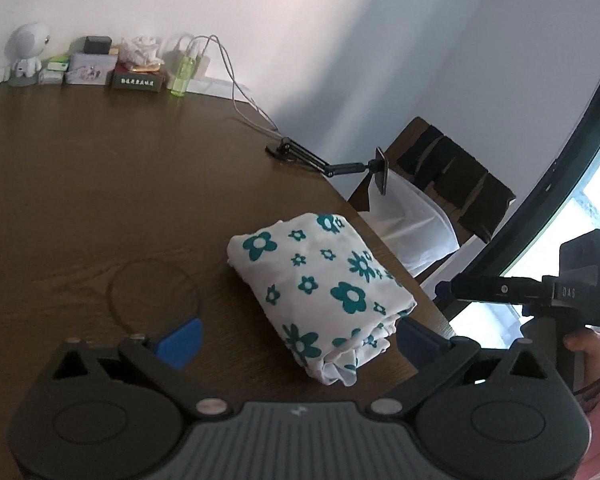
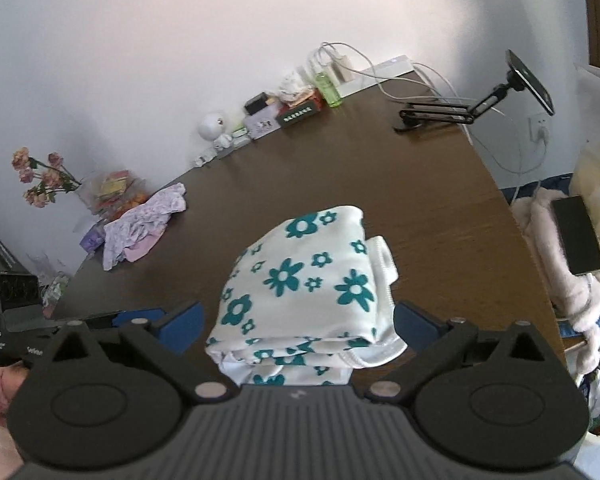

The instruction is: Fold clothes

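A white garment with teal flowers [image 1: 320, 288] lies folded into a compact bundle on the brown table [image 1: 80, 200], near its right edge. My left gripper [image 1: 300, 340] is open just in front of the bundle's near corner, touching nothing. In the right wrist view the same bundle [image 2: 304, 284] lies between the open fingers of my right gripper [image 2: 300, 324], which stand apart on either side of its near end without pinching it. The right gripper also shows in the left wrist view [image 1: 444, 290] at the right.
A crumpled lilac garment [image 2: 140, 228] lies at the table's left. Boxes, a white figurine [image 1: 26, 54], a green bottle [image 1: 182, 76] and cables line the far wall. A phone stand [image 1: 340, 164] sits at the right edge, beside a chair [image 1: 440, 184].
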Demonstrator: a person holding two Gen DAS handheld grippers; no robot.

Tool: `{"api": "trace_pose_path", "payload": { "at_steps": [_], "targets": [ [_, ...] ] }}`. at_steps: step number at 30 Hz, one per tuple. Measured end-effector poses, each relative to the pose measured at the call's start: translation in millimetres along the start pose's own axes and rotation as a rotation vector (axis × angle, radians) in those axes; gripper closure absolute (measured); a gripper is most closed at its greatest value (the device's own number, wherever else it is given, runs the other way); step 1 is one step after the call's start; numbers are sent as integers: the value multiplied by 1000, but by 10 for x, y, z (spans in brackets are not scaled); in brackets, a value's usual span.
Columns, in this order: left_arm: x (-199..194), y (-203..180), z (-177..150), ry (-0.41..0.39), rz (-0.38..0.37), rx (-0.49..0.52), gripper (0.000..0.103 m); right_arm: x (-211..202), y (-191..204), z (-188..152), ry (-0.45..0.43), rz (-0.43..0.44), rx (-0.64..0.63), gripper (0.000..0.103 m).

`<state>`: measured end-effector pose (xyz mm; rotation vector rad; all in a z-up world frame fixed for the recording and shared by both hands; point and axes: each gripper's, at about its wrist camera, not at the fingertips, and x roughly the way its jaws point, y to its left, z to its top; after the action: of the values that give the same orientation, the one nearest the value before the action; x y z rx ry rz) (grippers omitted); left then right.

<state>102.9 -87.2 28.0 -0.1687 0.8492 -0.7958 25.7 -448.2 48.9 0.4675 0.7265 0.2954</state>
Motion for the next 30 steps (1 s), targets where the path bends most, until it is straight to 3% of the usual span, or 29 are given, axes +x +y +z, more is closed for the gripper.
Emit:
{"api": "trace_pose_path", "payload": {
  "at_steps": [4,9,12,21,25,29,30],
  "targets": [
    [137,60,30,31,-2,-44,0,102,-106,43,34,-12,7,0],
    [479,304,221,87,-44,-246,1,393,-387,221,127,22,44,0],
    [642,346,287,99,-68,-303,2,607,-496,330,197,59,42,0],
    [948,282,282,138,-105,-304,9,938,-657,482,280,158,29,3],
    [989,308,271,133,-127,-319,21,1009,-640,502,296,203,15,3],
    [1023,323,278,137,-140,-322,24,1071,-590,530,310,218,-3,4],
    [1031,323,274,131,-143,-322,26,1083,-581,535,313,221,-1,9]
  ]
}}
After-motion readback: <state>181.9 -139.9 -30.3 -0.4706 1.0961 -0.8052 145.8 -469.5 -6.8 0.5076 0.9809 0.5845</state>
